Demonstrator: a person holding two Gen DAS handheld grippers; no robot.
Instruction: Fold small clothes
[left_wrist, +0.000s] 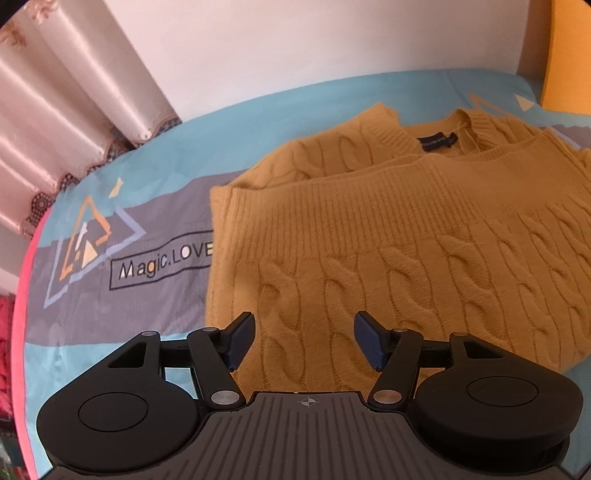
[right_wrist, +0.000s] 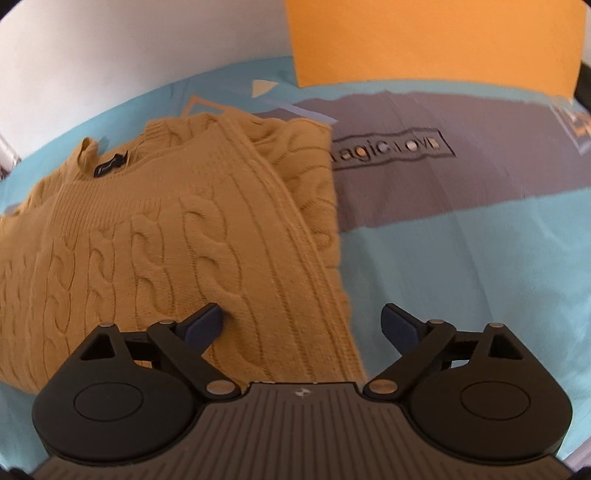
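A mustard-yellow cable-knit sweater (left_wrist: 406, 229) lies folded on the bed, its ribbed hem laid up over the chest below the collar with the dark label (left_wrist: 437, 142). My left gripper (left_wrist: 304, 341) is open and empty over the near left part of the fold. In the right wrist view the same sweater (right_wrist: 166, 240) fills the left half. My right gripper (right_wrist: 303, 325) is open and empty, straddling the sweater's near right edge, with its left fingertip (right_wrist: 207, 321) over the knit.
The bedsheet (left_wrist: 122, 206) is blue and grey with a "Magic.LOVE" print (right_wrist: 391, 149). A pink curtain (left_wrist: 66, 96) hangs at the far left. An orange headboard or pillow (right_wrist: 436, 40) stands against the white wall at the back.
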